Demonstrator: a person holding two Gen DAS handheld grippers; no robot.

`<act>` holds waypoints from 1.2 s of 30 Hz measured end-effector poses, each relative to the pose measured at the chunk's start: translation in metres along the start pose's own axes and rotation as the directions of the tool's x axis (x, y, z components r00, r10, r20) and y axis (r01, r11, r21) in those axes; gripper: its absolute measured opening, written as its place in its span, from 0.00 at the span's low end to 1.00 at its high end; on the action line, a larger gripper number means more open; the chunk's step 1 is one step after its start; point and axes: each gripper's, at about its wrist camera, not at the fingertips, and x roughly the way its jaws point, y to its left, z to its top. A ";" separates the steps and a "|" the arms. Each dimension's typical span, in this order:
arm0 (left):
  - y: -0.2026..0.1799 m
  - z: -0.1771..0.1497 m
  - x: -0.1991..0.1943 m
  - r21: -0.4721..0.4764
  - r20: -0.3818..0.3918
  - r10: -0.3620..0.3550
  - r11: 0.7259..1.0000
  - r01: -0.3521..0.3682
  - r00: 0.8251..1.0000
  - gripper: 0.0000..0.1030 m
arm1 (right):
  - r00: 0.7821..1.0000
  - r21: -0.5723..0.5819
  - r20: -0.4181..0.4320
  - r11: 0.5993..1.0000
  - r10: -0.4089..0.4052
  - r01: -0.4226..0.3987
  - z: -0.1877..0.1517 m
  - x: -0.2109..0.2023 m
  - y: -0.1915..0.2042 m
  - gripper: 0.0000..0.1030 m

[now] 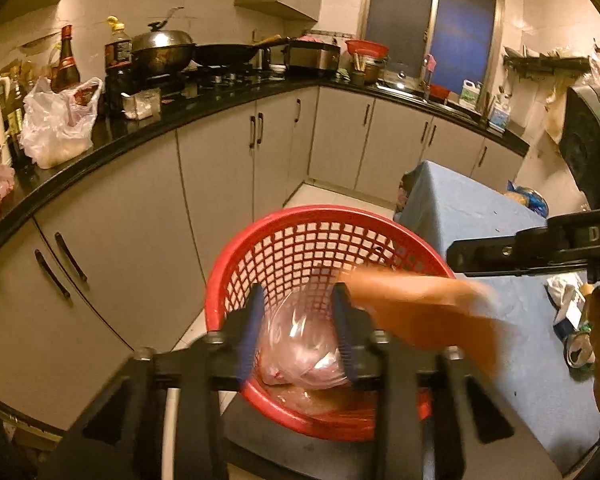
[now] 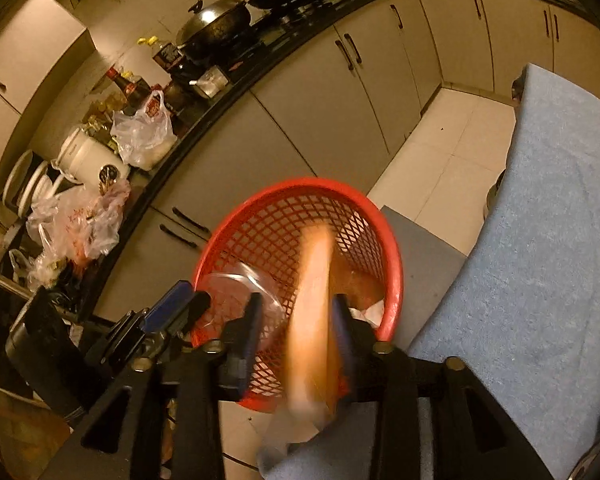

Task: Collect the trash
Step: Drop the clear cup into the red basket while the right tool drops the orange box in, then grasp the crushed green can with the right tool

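The red basket (image 1: pixel 320 236) stood on a low grey stand (image 2: pixel 424 248) on the floor, between the kitchen cabinets (image 1: pixel 216 168) on the left and the table with a blue cloth (image 1: pixel 464 208) on the right, probably so that trash from the table could be dropped into it easily. The left gripper (image 1: pixel 298 332) hung above the near rim of the basket, and a crumpled clear plastic bag (image 1: pixel 300 344) showed between its fingers; the jaws stood apart, but I could not tell whether the pads touched the bag or whether it lay loose below them in the basket. The right gripper (image 2: pixel 298 336) was also over the basket, coming from the table side, with an orange, blurred piece of trash (image 2: pixel 312 304) between its fingers. This piece was long and pointed down into the basket; the blur made it impossible to say if the claw was gripping it or had let it go. Some paper-like white trash (image 2: pixel 370 312) lay already inside, near the right wall. On the table, at the near right, more trash waited, among it an opened can (image 1: pixel 578 350). The two grippers were close together over one opening, so they could easily stand in each other's way. The counter (image 1: pixel 148 120) far on the left carried plastic bags (image 1: pixel 60 120), bottles and a covered wok (image 1: pixel 162 50), well apart from the work.
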 end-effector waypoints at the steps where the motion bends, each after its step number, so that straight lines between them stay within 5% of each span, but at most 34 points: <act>1: 0.000 0.000 -0.001 0.001 0.002 -0.003 1.000 0.003 1.000 0.35 | 1.000 0.005 0.010 1.000 0.005 -0.005 0.000 -0.002 -0.001 0.45; 17: -0.039 -0.010 -0.045 0.034 0.073 -0.055 0.998 0.053 0.996 0.42 | 0.993 0.004 0.115 0.999 0.034 -0.035 -0.049 -0.061 -0.013 0.48; 30: -0.130 -0.043 -0.040 0.119 -0.018 -0.190 0.974 0.191 0.982 0.42 | 0.980 0.127 0.200 0.992 -0.015 -0.011 -0.130 -0.131 -0.090 0.48; 36: -0.187 -0.058 -0.033 0.185 -0.079 -0.249 0.948 0.259 0.965 0.42 | 0.955 0.216 0.292 0.976 -0.048 -0.017 -0.170 -0.186 -0.139 0.48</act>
